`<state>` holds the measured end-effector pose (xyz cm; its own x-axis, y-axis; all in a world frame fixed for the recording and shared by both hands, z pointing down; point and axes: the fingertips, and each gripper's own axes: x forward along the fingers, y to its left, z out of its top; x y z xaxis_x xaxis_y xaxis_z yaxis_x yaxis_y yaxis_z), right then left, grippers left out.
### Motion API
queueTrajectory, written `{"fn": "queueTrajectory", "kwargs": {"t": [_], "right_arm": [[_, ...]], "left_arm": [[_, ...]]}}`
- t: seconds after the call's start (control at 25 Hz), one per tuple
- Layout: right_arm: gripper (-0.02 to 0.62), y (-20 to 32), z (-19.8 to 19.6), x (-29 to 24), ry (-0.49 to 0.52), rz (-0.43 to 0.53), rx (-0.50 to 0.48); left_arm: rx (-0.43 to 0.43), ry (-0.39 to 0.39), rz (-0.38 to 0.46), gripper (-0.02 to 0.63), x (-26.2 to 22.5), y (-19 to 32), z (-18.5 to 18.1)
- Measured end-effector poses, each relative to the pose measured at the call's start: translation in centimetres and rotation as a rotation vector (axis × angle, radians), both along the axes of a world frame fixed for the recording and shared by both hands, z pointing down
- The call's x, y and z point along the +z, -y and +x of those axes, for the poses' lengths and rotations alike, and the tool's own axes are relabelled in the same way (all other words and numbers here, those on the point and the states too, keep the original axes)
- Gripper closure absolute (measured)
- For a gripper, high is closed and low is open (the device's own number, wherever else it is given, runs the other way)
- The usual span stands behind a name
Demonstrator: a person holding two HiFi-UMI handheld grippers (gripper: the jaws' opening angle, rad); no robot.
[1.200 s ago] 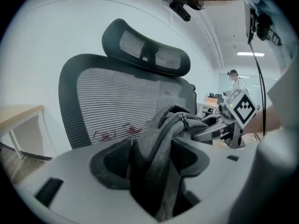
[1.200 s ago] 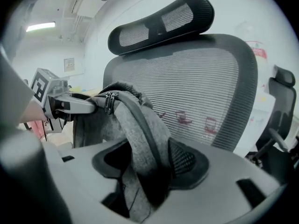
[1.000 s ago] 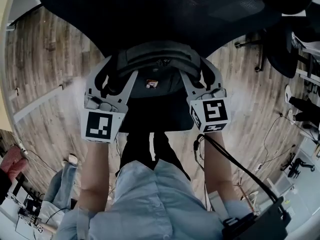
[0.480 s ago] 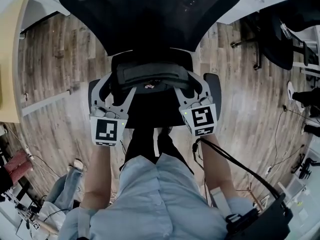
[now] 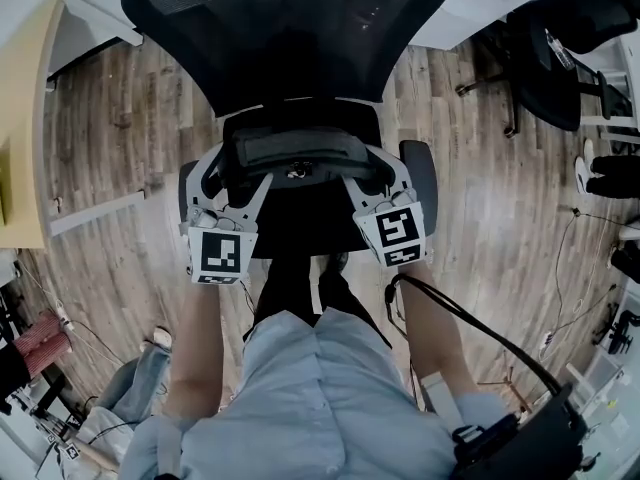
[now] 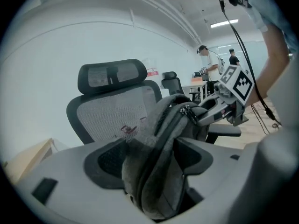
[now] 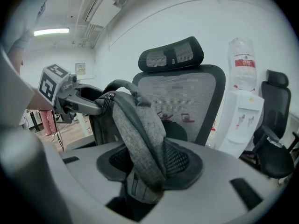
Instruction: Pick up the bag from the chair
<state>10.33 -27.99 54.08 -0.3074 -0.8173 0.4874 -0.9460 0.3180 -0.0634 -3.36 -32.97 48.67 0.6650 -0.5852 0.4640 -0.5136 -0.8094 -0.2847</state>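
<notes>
We have the bag (image 5: 295, 154) gripped on both sides.
Our left tongs (image 6: 154, 164) and right tongs (image 7: 145, 171) each clamp its grey fabric over the chair (image 5: 290, 38) seat; grasp done, carrying it clear remains, we judge.

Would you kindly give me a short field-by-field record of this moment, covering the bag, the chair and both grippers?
bag: grey backpack, upright, in front of the chair's backrest
chair: black mesh office chair with a headrest
left gripper: jaws closed on one side of the backpack
right gripper: jaws closed on the opposite side
lifted off seat: cannot tell
floor: wood planks
background: water dispenser beside the chair
</notes>
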Motion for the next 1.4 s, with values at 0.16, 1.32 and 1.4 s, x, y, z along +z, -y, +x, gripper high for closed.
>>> {"fn": "queueTrajectory", "kwargs": {"t": [0.16,1.32,1.4], "right_arm": [[0.443,-0.2,-0.3,-0.2,0.0,0.0,-0.025],[0.442,-0.4,0.8,-15.2,-0.019,0.151,0.013],[0.44,-1.0,0.8,-18.4,-0.03,0.191,0.008]], "left_arm": [[0.027,-0.015,-0.065,0.218,1.0,0.5,0.4],[-0.173,-0.108,-0.035,0.344,-12.4,-2.5,-0.2],[-0.177,-0.106,-0.002,0.342,-15.6,-3.2,-0.2]]}}
